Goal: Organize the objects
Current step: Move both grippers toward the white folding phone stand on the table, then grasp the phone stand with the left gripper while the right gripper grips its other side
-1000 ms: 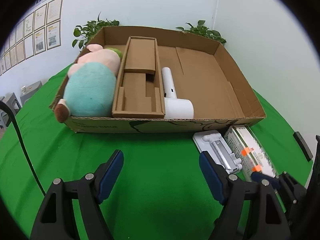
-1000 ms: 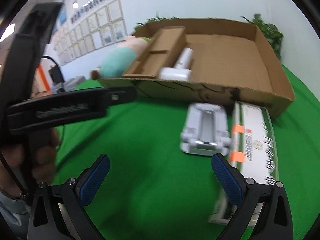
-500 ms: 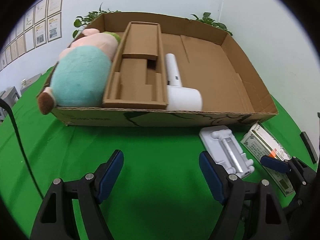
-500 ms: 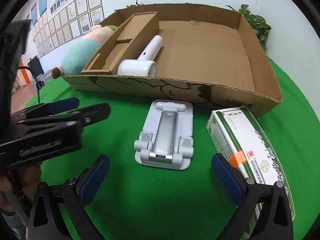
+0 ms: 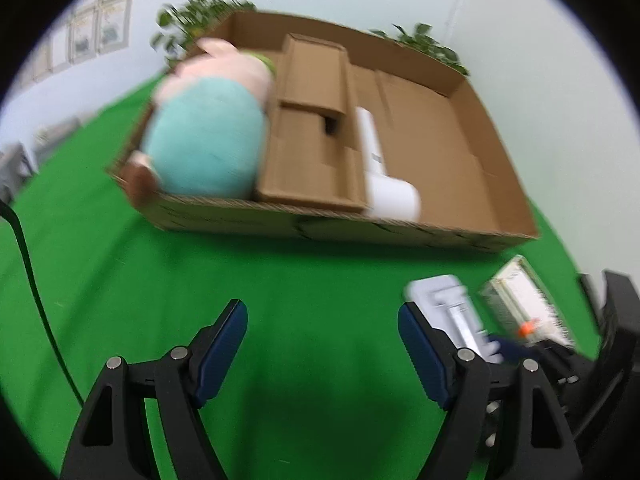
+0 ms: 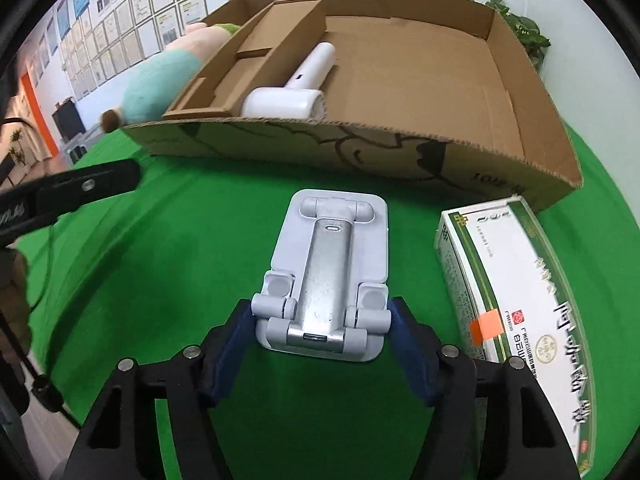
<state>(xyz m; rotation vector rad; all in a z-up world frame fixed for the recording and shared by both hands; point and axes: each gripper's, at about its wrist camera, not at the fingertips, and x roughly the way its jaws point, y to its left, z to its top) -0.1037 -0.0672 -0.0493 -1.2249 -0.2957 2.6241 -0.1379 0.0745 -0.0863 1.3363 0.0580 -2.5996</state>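
A white and silver folding phone stand lies on the green cloth in front of the cardboard box. My right gripper has its blue pads against both sides of the stand's near end. The stand shows blurred in the left wrist view. My left gripper is open and empty above the cloth, left of the stand. The box holds a plush toy, a cardboard insert and a white hair dryer.
A green and white carton lies on the cloth right of the stand, close to my right fingers. A black cable runs down the left side. Plants stand behind the box by the wall.
My right gripper has moved forward and closed from wide open onto the stand's near end. My left gripper stayed open; its view swung and tilted, now blurred.
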